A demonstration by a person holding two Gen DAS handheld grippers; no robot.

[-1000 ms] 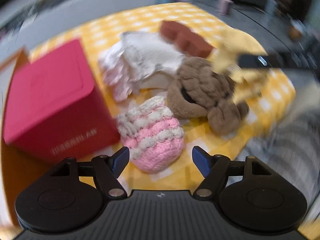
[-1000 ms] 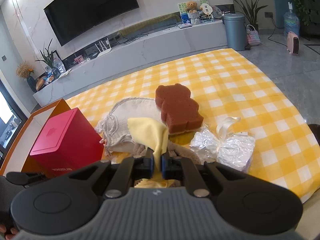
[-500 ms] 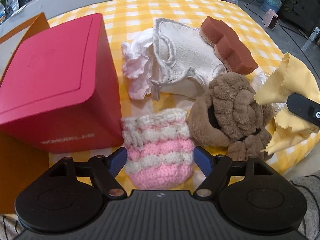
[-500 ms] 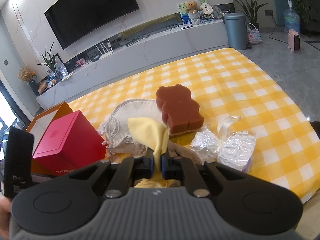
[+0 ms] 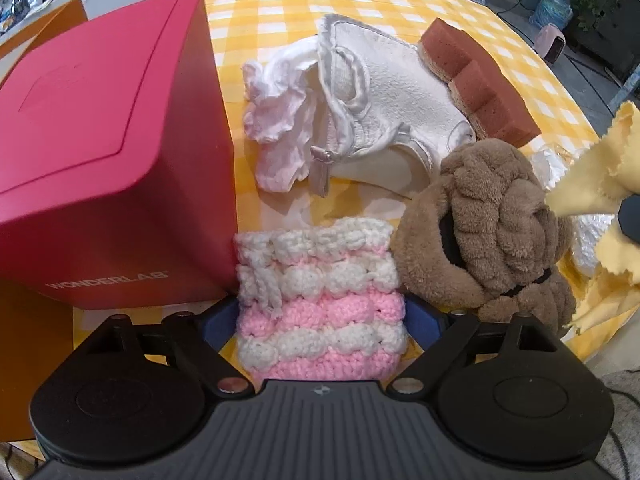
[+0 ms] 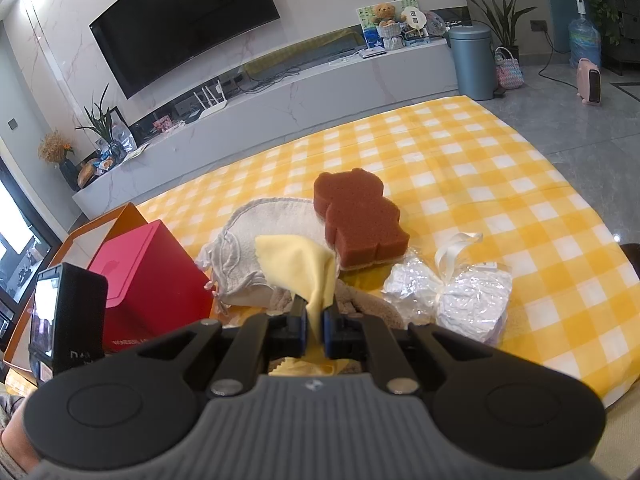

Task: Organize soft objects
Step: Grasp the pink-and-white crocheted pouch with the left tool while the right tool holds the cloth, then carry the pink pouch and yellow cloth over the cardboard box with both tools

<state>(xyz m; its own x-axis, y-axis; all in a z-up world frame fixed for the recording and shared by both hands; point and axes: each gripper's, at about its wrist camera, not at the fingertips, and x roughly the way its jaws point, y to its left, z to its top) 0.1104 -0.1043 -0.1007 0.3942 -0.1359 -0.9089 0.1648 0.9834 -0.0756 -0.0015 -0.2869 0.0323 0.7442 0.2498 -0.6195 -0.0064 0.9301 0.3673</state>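
Since a second ago, your left tongs point(image 5: 320, 322) have dropped closer over the pink and white crocheted pouch point(image 5: 318, 300), which now fills the gap between the blue pads point(image 5: 218, 320). The jaws are opening wide, one pad on each side of the pouch, not pressing it. The pouch lies on the yellow checked cloth of the bench point(image 5: 360, 4), touching the red box point(image 5: 108, 148) on its left and the brown plush toy point(image 5: 486, 236) on its right. Beyond it lie a white drawstring bag point(image 5: 384, 92) with a ruffled white cloth point(image 5: 278, 128) beside it, and a brown bear-shaped sponge point(image 5: 476, 84) at the far right.

Your right tongs point(image 6: 315, 330) have not moved. They are clamped nearly closed on a thin yellow cloth point(image 6: 300, 264), which stands up between the pads. Just right of them sits a clear crinkled packet point(image 6: 460, 292) tied with ribbon.
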